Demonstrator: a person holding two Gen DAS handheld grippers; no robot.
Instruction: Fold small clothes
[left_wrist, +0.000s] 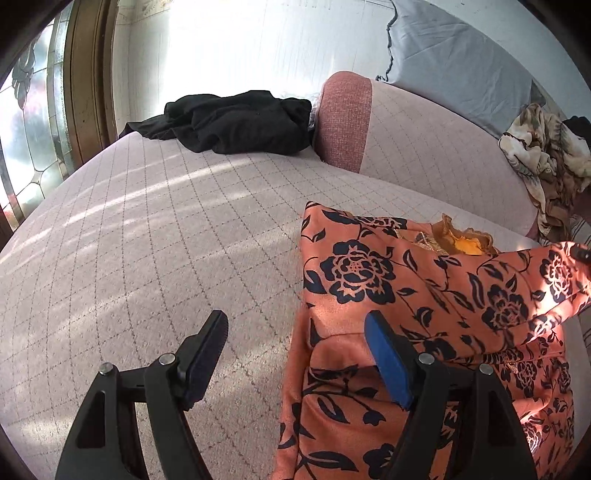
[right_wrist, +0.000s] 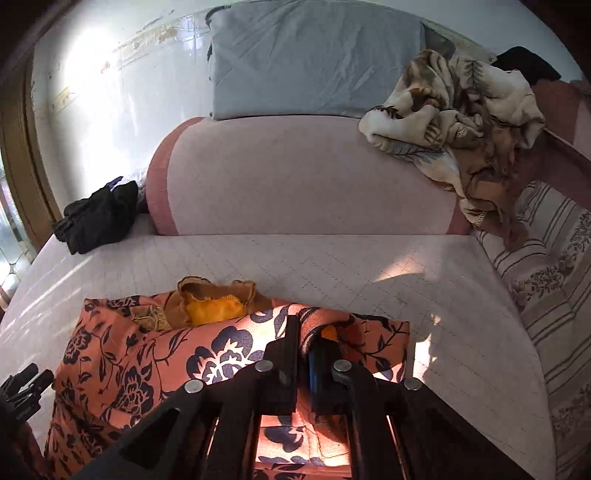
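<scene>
Left wrist view showed the left gripper (left_wrist: 295, 328) low in the frame with its jaws spread apart and nothing between them; one finger hung over the bare quilted sofa seat (left_wrist: 147, 240), the other, faced with a blue pad, lay over the edge of the orange floral garment (left_wrist: 424, 288). That garment filled the lower right of the frame, resting on the seat, with a yellow-orange lining (left_wrist: 467, 245) showing at its upper edge. A crumpled black garment (left_wrist: 236, 122) lay at the upper middle, beside the pink sofa arm (left_wrist: 347, 122). A grey cushion (left_wrist: 454, 62) stood at the upper right, and a beige patterned cloth (left_wrist: 539, 155) was heaped at the right edge.

In the right wrist view the right gripper (right_wrist: 304, 332) sat at the lower centre, its jaws clenched on a fold of the orange floral garment, which spread across the lower left of the frame. The left gripper's tip peeked in at the left edge. A striped cloth (right_wrist: 546, 288) covered the right side.
</scene>
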